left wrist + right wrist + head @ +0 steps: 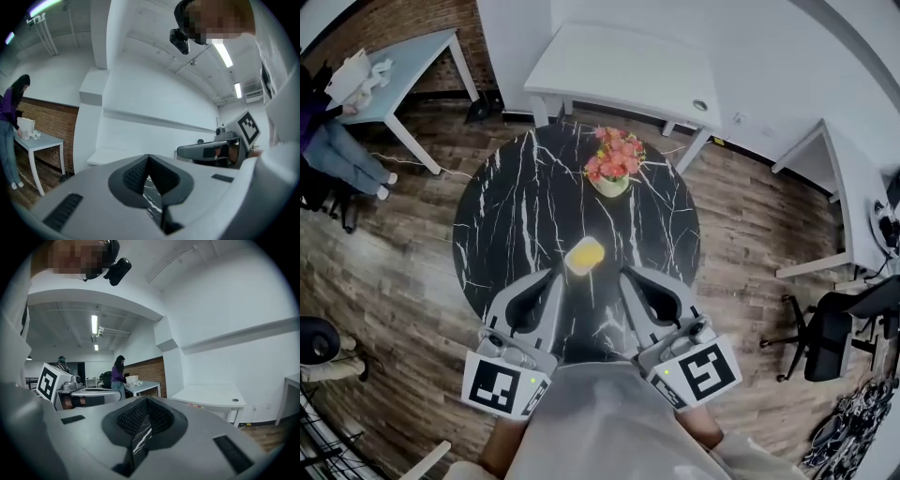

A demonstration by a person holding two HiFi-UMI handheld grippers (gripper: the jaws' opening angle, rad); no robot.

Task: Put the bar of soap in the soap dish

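Observation:
A yellow bar of soap (pixel 584 255) lies near the middle of the round black marble table (pixel 502 211); it seems to rest on a paler yellow soap dish, but I cannot tell the two apart. My left gripper (pixel 557 276) and right gripper (pixel 622 275) hover over the table's near edge, on either side of the soap and a little short of it. Both point level toward the far wall. In the left gripper view the left gripper (pixel 148 157) is shut with nothing held. In the right gripper view the right gripper (pixel 146 400) is likewise shut and empty.
A pot of pink flowers (pixel 614 161) stands on the table beyond the soap. A white desk (pixel 623 70) is against the wall behind. A person (pixel 333 150) stands at a pale blue table (pixel 412 56) at far left. An office chair (pixel 820 342) stands at the right.

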